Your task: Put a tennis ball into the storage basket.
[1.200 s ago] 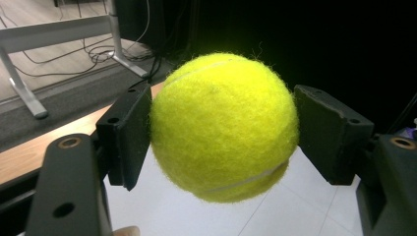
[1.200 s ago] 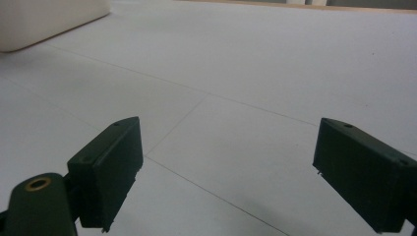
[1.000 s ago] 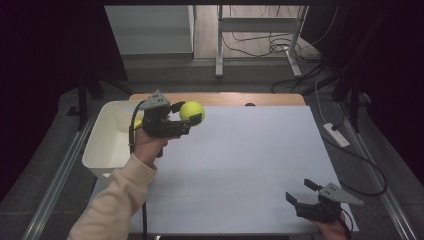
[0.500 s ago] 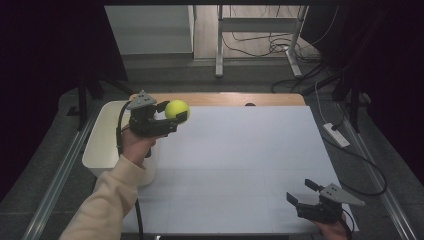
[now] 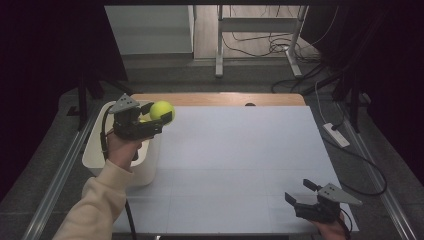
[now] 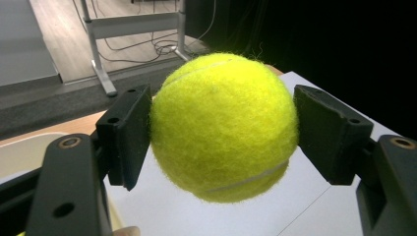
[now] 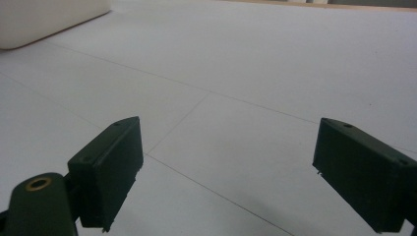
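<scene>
Over the white bin at the table's left edge, the left gripper is held up by a hand in a cream sleeve, and that hand and gripper body cover most of the bin's inside. A small patch of yellow shows in the bin just beside the gripper, too hidden to identify. The jaws are clamped on a yellow tennis ball, which sits in the air above the bin's right rim, at the edge of the white table sheet. In the left gripper view the ball is pressed between both black pads, its white seam curving across the top and again low on the right side; being round, it has no long axis to speak of. Far to the right of the bin, at the table's near corner, the right gripper rests low with its jaws spread apart and nothing between them; the hand behind it is cut off by the frame's bottom edge.
</scene>
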`<state>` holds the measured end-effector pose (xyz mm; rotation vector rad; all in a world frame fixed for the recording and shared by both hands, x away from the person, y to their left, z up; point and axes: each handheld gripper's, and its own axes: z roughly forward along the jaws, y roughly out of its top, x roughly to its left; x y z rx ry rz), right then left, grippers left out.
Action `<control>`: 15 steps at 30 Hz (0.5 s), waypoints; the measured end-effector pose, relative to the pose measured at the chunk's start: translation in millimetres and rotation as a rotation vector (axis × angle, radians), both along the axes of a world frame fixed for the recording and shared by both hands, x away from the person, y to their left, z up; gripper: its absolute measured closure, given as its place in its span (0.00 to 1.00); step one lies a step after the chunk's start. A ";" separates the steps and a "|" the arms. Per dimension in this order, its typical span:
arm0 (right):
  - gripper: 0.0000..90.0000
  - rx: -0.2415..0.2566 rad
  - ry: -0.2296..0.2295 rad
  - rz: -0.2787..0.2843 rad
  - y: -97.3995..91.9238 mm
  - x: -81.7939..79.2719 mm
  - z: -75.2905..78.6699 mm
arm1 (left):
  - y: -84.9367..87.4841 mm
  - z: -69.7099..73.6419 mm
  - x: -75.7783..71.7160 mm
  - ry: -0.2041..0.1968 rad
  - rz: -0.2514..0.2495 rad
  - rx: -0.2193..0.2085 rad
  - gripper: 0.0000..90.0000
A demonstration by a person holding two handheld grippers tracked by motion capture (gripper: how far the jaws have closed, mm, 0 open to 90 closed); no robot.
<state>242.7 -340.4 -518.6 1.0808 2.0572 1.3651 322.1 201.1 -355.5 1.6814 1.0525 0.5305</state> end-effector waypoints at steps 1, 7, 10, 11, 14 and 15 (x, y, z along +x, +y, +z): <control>0.13 -0.001 0.000 0.000 0.1 0.0 0.1 | 1.9 -0.1 -0.9 0.000 0.005 0.001 0.30; 0.13 -0.002 0.001 0.000 0.5 0.3 -0.1 | 14.1 -0.6 -7.2 0.001 0.036 0.005 0.30; 0.13 -0.002 0.000 0.000 0.5 0.5 0.0 | 22.3 -2.6 -10.6 0.008 0.056 0.009 0.30; 0.13 -0.002 0.000 0.000 0.6 0.5 0.0 | 23.9 -3.3 -10.9 0.009 0.058 0.007 0.30; 0.13 -0.002 -0.001 0.000 0.8 0.7 0.0 | 28.0 -6.6 -11.5 0.018 0.071 0.000 0.30; 0.13 -0.003 -0.001 0.002 1.0 0.6 0.0 | 30.2 -9.1 -11.3 0.025 0.077 0.003 0.30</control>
